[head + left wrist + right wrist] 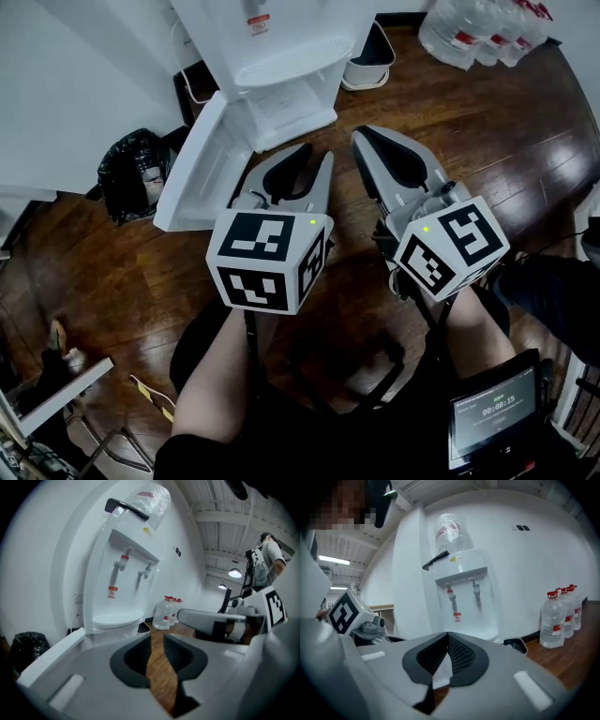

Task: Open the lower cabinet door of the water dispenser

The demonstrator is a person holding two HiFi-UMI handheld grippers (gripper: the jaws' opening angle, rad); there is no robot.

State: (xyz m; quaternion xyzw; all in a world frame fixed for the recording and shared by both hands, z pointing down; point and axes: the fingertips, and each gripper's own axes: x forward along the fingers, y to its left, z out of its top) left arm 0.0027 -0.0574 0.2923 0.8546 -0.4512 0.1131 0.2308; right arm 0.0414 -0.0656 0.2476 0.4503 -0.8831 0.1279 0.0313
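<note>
The white water dispenser (272, 37) stands at the top of the head view, with its lower cabinet door (202, 159) swung wide open to the left. The left gripper view shows the dispenser (122, 588) ahead and the door's edge (51, 663) at lower left. My left gripper (317, 152) hangs in front of the cabinet, open, with only floor showing between its fingers (157, 637). Beside it, my right gripper (361, 131) is shut with nothing in it, tips meeting (447, 633). It points level at the dispenser (464, 597). Neither gripper touches the door.
A black rubbish bag (131, 173) sits left of the door. Several water bottles (478, 28) stand at the wall on the right, and a small white bin (370, 61) sits beside the dispenser. A screen (492, 408) hangs at lower right. A person (269, 564) stands far right.
</note>
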